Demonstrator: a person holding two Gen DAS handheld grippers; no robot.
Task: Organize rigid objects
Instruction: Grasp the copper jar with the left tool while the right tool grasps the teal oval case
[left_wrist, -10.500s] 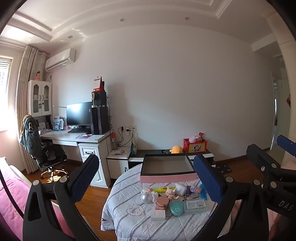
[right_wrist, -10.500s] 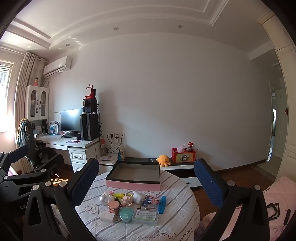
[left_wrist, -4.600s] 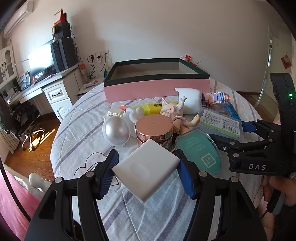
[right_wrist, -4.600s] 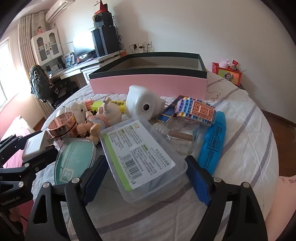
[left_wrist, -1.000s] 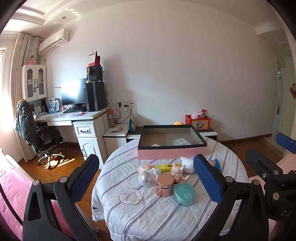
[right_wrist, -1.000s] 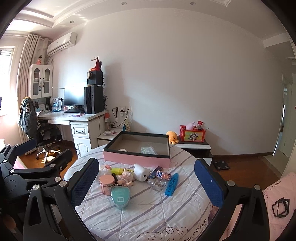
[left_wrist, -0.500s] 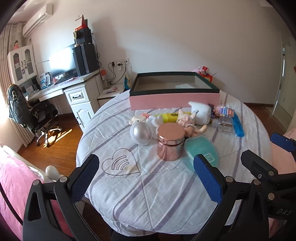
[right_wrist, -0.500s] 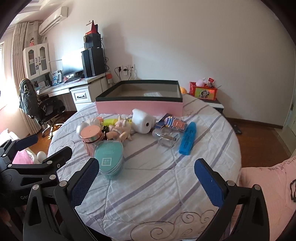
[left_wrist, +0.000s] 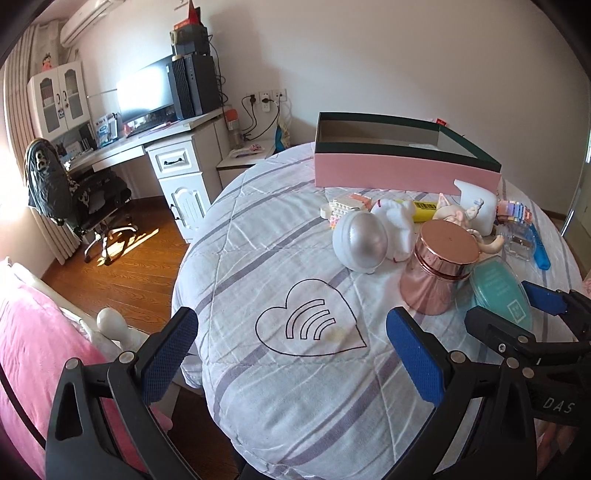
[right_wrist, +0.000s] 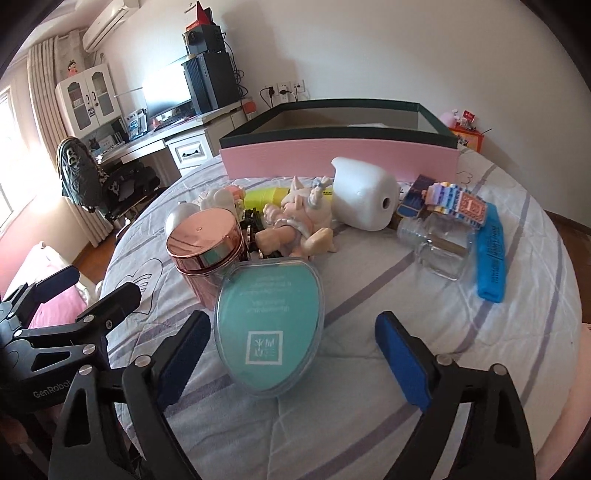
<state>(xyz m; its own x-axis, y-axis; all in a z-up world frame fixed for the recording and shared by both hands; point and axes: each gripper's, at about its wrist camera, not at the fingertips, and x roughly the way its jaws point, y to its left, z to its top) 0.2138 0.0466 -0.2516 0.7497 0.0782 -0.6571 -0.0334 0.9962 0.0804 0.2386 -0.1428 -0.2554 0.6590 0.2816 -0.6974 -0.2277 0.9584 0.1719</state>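
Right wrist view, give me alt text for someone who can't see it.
The open right tool hovers at a teal oval clear-plastic case on a striped round table. Behind the case stand a rose-gold metal canister, a baby doll and a pink-sided open box; the left tool shows at left.

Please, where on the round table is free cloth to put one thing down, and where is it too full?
Free cloth lies around the heart drawing, left of the rose-gold jar, and near the table edge in front of the blue case. It is crowded between the teal oval case and the pink box.
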